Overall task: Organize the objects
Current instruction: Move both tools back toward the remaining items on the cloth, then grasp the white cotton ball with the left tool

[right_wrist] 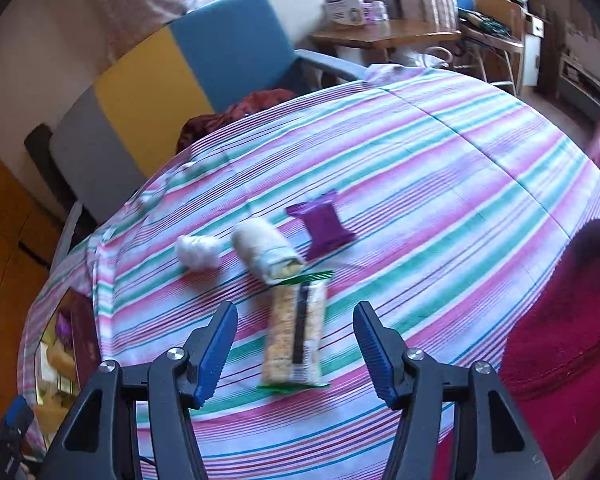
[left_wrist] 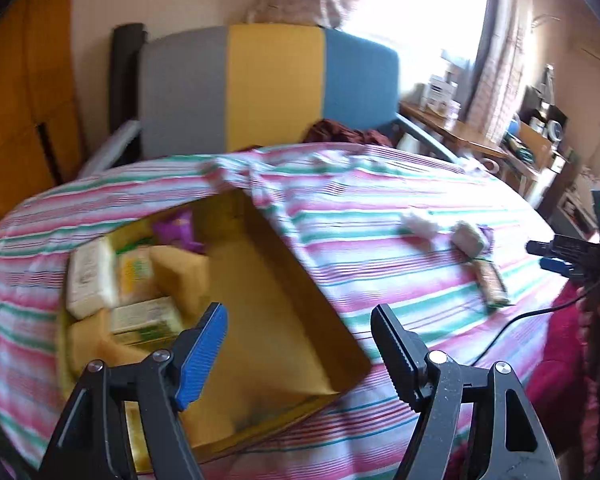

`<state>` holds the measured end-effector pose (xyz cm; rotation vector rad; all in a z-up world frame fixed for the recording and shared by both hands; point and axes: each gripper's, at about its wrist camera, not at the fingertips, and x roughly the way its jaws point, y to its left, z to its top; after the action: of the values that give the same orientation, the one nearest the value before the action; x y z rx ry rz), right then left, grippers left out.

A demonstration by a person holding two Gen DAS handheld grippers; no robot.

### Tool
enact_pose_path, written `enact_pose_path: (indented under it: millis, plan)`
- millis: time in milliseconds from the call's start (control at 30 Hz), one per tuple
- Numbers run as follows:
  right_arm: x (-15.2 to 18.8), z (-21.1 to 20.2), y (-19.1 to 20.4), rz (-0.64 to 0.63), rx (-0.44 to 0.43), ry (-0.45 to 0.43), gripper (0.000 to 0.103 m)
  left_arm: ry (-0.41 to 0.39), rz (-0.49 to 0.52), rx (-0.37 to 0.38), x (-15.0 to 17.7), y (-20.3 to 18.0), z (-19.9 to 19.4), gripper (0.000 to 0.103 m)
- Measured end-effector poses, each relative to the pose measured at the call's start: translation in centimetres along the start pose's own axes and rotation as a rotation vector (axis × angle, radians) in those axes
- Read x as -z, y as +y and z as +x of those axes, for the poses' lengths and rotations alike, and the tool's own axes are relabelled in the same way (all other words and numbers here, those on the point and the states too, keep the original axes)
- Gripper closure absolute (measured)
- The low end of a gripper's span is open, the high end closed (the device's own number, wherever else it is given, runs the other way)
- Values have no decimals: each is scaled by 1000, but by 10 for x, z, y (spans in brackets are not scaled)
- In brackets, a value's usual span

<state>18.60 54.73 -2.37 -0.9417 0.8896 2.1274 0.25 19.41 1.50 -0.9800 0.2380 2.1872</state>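
Note:
A yellow cardboard box (left_wrist: 284, 304) lies on the striped bedsheet (left_wrist: 380, 216), holding several soap-like packets (left_wrist: 88, 276) and a purple wrapper (left_wrist: 178, 230). My left gripper (left_wrist: 300, 344) hovers open over the box, nothing between its fingers. In the right wrist view my right gripper (right_wrist: 296, 350) stands open above a cereal bar in a clear green-edged wrapper (right_wrist: 296, 336). Beyond the bar lie a rolled white packet (right_wrist: 266, 250), a white cotton wad (right_wrist: 198, 252) and a purple wrapped sweet (right_wrist: 324, 226). The right gripper (left_wrist: 556, 256) also shows at the right edge of the left wrist view.
A grey, yellow and blue headboard (left_wrist: 272, 88) stands behind the bed. A dark red cloth (right_wrist: 252, 108) lies at its foot. A crimson blanket (right_wrist: 560, 340) covers the bed's right side. A cluttered wooden desk (right_wrist: 384, 36) stands by the window. A black cable (left_wrist: 516, 324) trails across the sheet.

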Motion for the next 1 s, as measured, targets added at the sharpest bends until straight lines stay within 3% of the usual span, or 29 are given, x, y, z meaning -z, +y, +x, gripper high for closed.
enact_pose_path:
  millis: [200,367,700,1000]
  plan:
    - [3,7,-18,88,-75,30,42,77,39,90,-20,-39,32,28]
    - [3,10,-19,102,-121,47,42,160,0,173,-38,-64,67,28]
    - [4,14,-23,115,-187,70,42,258,-51,231,-70,-111,140,28]
    - [4,18,-21,107,-220,95,42,342,-208,263,-96,-132,214,28]
